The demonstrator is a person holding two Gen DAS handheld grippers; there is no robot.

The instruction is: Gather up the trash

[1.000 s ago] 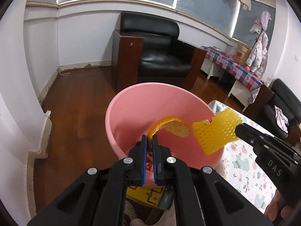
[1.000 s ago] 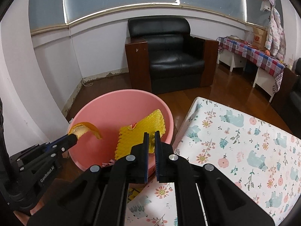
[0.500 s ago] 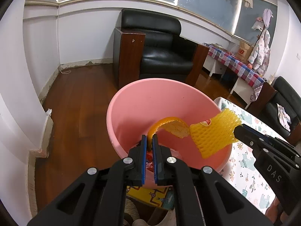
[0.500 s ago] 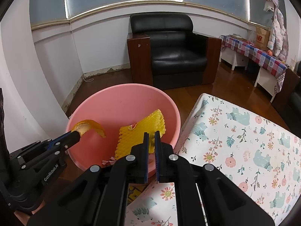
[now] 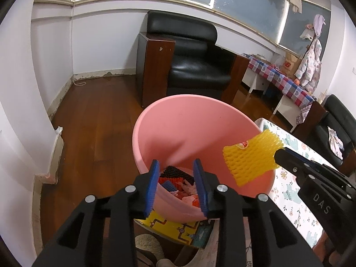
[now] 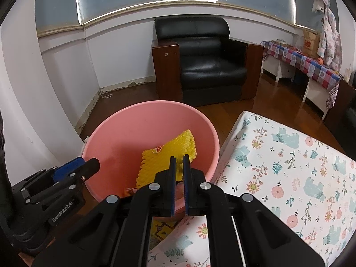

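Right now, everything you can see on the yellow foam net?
The yellow foam net is a soft, flattened mesh sleeve with a honeycomb pattern and a small red-and-white sticker near its top edge. The right gripper pinches one end, shut on it. The net hangs tilted over the pink basin, touching nothing else visible.

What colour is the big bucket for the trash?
Pink. The bucket is plain pink inside and out; the left wrist view shows it best.
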